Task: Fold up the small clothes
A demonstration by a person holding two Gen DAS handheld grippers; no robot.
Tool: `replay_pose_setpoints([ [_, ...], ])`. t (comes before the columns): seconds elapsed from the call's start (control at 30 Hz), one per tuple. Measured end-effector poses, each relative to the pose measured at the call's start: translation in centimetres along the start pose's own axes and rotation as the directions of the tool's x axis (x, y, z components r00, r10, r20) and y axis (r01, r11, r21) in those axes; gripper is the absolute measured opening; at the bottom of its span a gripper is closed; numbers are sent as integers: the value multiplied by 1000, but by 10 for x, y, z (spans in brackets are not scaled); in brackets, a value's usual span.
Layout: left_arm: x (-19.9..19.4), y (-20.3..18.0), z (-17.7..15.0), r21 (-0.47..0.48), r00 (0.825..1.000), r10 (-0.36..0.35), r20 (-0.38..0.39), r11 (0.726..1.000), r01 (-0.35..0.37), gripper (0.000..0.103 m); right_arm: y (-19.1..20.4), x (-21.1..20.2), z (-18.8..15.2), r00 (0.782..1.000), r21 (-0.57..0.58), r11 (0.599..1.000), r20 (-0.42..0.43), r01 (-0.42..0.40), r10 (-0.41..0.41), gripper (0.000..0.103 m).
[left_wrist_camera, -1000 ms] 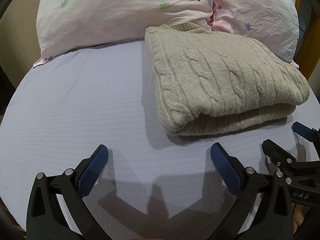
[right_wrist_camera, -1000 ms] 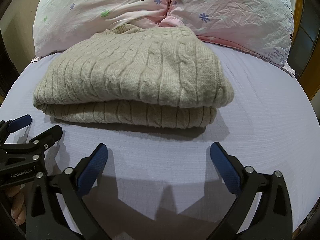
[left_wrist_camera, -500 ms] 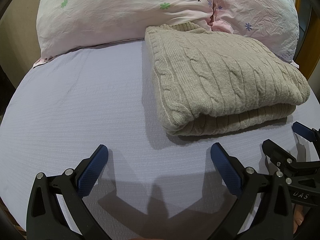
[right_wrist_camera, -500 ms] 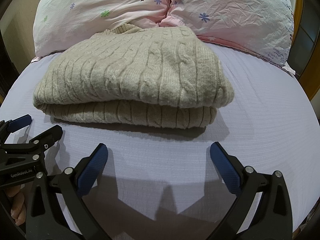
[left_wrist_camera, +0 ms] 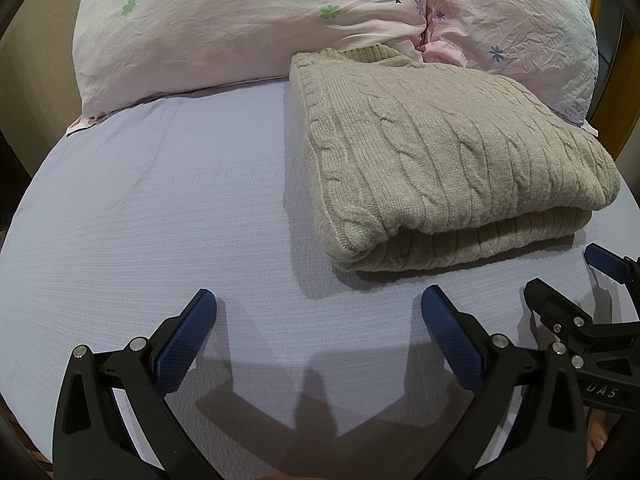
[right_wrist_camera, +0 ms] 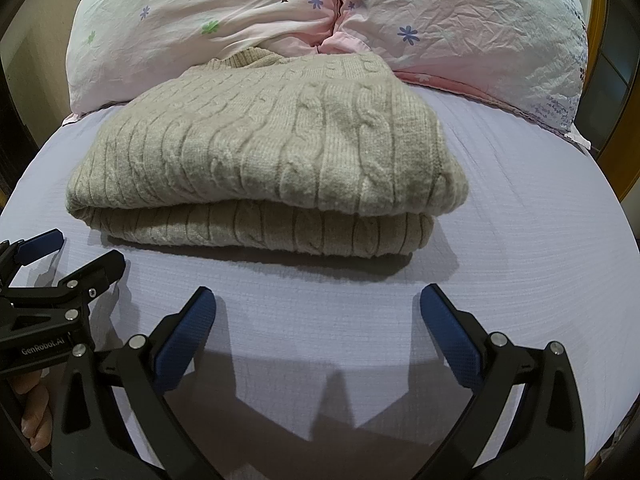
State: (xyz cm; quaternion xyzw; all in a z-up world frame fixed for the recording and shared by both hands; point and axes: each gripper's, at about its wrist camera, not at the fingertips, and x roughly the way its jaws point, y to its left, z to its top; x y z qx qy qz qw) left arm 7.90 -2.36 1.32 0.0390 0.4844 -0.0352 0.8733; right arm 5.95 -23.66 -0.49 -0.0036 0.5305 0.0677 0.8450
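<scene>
A beige cable-knit sweater (left_wrist_camera: 440,168) lies folded in a thick stack on the lavender bed sheet (left_wrist_camera: 160,220), its far edge against the pillows; it also shows in the right wrist view (right_wrist_camera: 272,160). My left gripper (left_wrist_camera: 318,324) is open and empty, just in front of and left of the sweater's near corner. My right gripper (right_wrist_camera: 318,320) is open and empty, a short way in front of the sweater's near folded edge. Each gripper shows at the edge of the other's view: the right one (left_wrist_camera: 568,280), the left one (right_wrist_camera: 76,256).
Two pink floral pillows (right_wrist_camera: 280,20) stand behind the sweater at the head of the bed. A wooden bed frame (left_wrist_camera: 618,80) shows at the right edge. The sheet (right_wrist_camera: 520,240) stretches left and right of the sweater.
</scene>
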Motion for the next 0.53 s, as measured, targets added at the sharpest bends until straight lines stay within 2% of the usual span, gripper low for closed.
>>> replay_pose_setpoints([
  [0.53,0,1,0,-1,1000,2,0,1000,-2,102,0,0,0,1000,0,1000,0,0,0,101],
])
